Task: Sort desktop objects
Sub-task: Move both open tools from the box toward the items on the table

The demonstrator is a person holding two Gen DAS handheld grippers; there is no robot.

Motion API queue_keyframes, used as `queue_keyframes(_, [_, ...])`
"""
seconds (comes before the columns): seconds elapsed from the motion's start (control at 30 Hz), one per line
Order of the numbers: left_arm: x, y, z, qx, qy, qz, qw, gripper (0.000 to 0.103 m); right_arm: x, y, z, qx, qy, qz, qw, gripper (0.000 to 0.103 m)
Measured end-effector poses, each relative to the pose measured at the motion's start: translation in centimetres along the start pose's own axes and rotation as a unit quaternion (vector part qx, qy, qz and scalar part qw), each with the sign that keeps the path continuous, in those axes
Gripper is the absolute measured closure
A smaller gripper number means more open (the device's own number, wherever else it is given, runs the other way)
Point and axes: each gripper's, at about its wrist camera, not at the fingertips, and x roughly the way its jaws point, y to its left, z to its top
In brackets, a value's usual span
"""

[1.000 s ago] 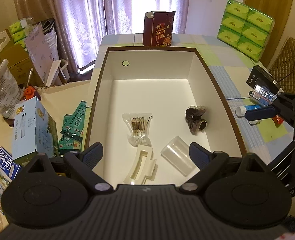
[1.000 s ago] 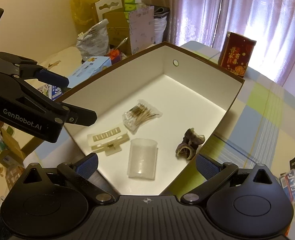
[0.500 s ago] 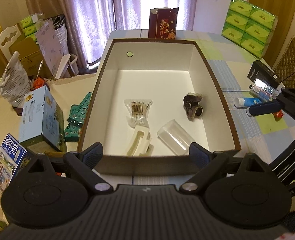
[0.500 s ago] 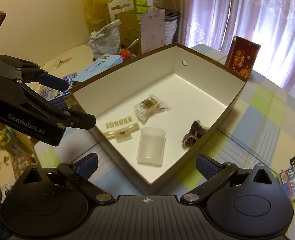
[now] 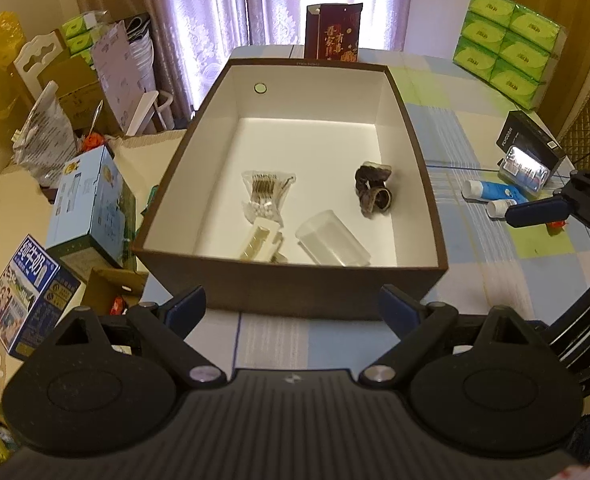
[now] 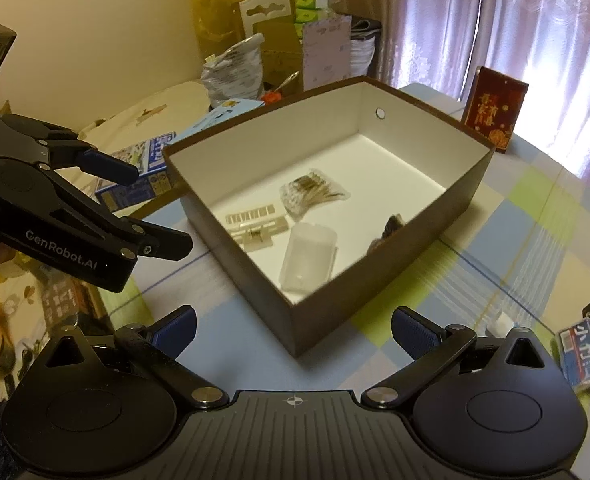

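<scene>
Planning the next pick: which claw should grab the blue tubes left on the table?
Probably right. The right claw hangs open beside the blue tubes; the left claw faces the box.

One brown box (image 5: 287, 292); inside: one swab packet (image 5: 265, 196), one clip (image 5: 261, 240), one clear cup (image 5: 333, 244), one dark scrunchie (image 5: 373, 192). Two tubes (image 5: 491, 192) outside.

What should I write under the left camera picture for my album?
Open left gripper before a brown box holding cotton swabs, a clear cup, a hair clip.
</scene>
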Motion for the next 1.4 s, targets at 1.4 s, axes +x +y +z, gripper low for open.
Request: queue_keyframes(1.4, [3.0, -19.1, 0.2, 0.034, 0.028, -0.096, 0.9944, 0.012, -9.8, -16.3, -12.4, 0.185, 0.021, -0.07, 0.98, 0.002])
